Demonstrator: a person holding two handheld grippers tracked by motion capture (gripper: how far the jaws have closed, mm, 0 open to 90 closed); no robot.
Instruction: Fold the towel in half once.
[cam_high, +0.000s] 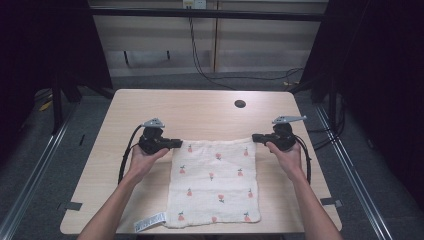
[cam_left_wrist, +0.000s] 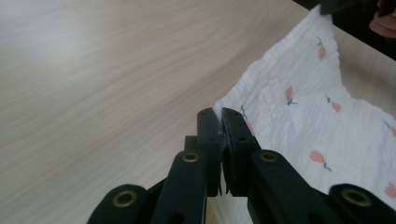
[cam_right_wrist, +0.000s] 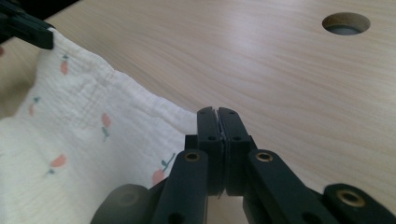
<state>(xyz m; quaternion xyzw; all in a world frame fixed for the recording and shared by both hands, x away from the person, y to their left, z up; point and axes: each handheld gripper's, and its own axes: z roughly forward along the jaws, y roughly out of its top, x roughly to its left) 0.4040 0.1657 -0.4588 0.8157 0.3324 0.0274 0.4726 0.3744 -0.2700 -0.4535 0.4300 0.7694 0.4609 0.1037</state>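
Cloth (cam_high: 215, 182), white with small red flower prints, lies spread on the wooden table (cam_high: 200, 112) in the lower middle of the high view, nearly square, a label tab at its lower left corner. Its far edge runs left to right across the frame, stretched between the left gripper (cam_high: 176, 144) at the upper left corner and the right gripper (cam_high: 256, 137) at the upper right corner. If there is a long axis, it looks to run slightly from near to far, though the difference is small. The step looks like lifting or folding by the two far corners; done well, both hands should rise together and keep the edge taut, so that the cloth does not sag or twist.

From the left gripper view, the jaws stand closed at bottom centre with a white corner of the cloth (cam_left_wrist: 299, 112) pinched between them; the fabric runs away to the upper right, where the other gripper holds the far corner.

Over in the right gripper view, the jaws are likewise closed on the cloth (cam_right_wrist: 84, 126), which stretches to the upper left. A round hole (cam_right_wrist: 346, 23) in the tabletop sits at the upper right.
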